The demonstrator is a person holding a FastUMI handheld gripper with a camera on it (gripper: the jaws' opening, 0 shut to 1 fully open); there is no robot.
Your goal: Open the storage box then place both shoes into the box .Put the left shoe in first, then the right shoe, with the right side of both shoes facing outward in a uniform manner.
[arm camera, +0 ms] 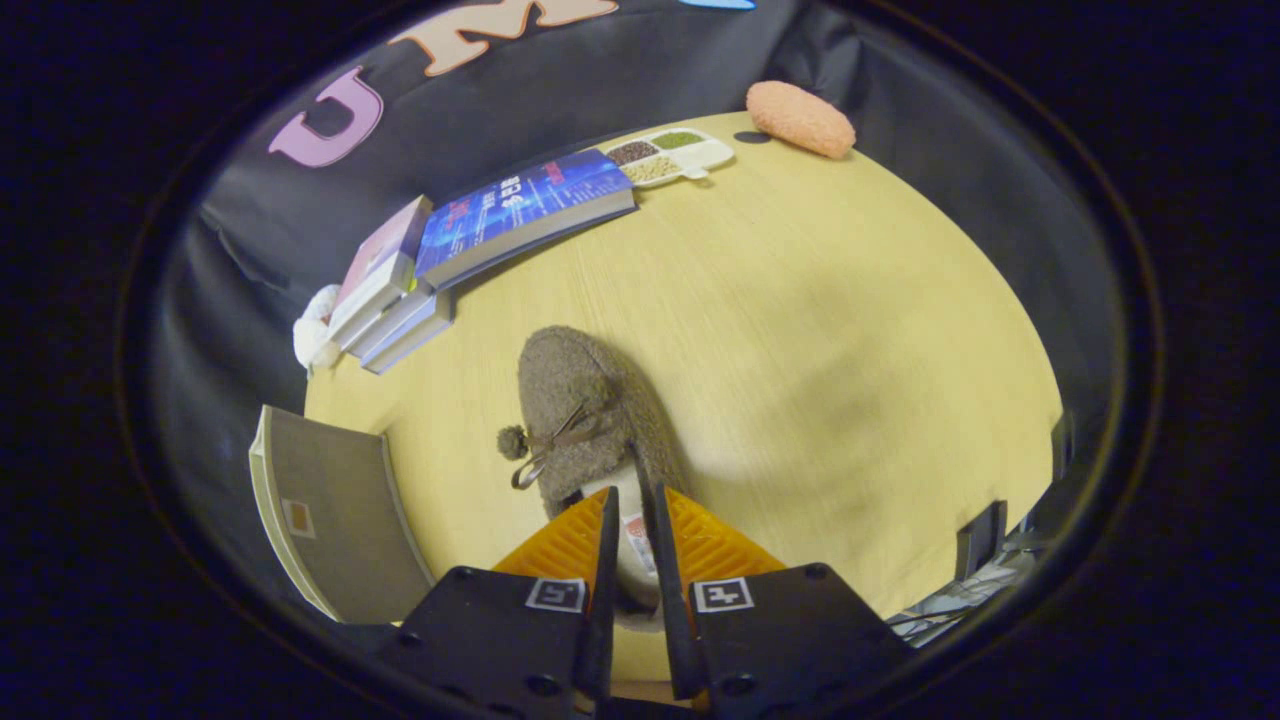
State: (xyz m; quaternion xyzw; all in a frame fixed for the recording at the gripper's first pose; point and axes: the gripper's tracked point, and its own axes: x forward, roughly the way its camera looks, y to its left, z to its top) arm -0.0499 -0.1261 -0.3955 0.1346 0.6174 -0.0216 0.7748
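The tongs [630, 505] pinch the heel rim of a fuzzy grey-brown shoe [585, 405], the two fingers [608, 540] drawn close together with the shoe's pale lining and a small label caught between them. The shoe stretches away from the fingers over the yellow wooden worktop [820, 330], toe pointing to the far side, with a thin bow and a pompom [512, 441] on its upper. Whether its sole rests on the worktop or hangs just above it cannot be told.

To the near left of the shoe lies a grey board-like flap [335, 515] with a pale edge and a small sticker, at the worktop's left rim; it seems to be part of the storage box, though what is inside it cannot be seen.

Farther off on the left, a stack of books [395, 300] sits beside a larger blue-covered book [525, 215], which leans over the stack's top. A white fluffy thing [312, 330] sits just left of the stack, at the edge.

At the far side, just right of the blue book, a white divided tray [668, 156] holds a different fill in each compartment: dark, green and pale tan grains, and one compartment looks bare. Right of the tray lies an orange fluffy oval thing [800, 118] at the far edge.
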